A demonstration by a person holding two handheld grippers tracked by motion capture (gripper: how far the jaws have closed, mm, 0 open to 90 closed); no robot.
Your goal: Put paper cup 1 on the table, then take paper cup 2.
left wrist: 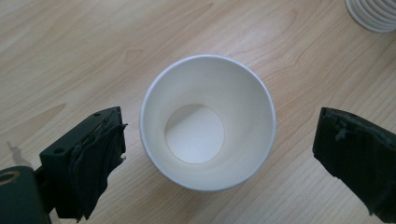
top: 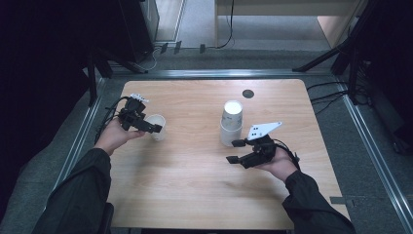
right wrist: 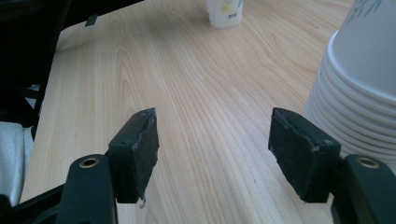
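The wooden counter [top: 195, 185] carries two groups of paper cups, and the work looks like dealing cups off a stack and setting them out singly. The stack of cups [top: 231, 123], upside down and nested, stands right of the counter's middle, somewhat nearer the far edge; in the right gripper view its ribbed rims [right wrist: 355, 126] show at the right side, many cups deep, so most of the job seems left to do. One single cup [top: 157, 126] stands upright, mouth up, close to the counter's left edge. By my reading it is the only cup set out so far, and it is empty.

The left hand-held gripper [top: 146, 124] is over that cup with its jaws spread wide: in the left gripper view the cup [left wrist: 208, 122] sits between the two black pads with a clear gap on each side, touched by neither. Whether it is being released or approached cannot be told. The right hand-held gripper [top: 237, 151] waits just beside the base of the stack, toward the near edge, jaws wide apart and holding nothing.

The cups bear a green leaf print near the top [right wrist: 369, 9]. The single cup seen far off shows a small flower mark and a short line of writing [right wrist: 225, 11], too small to read.
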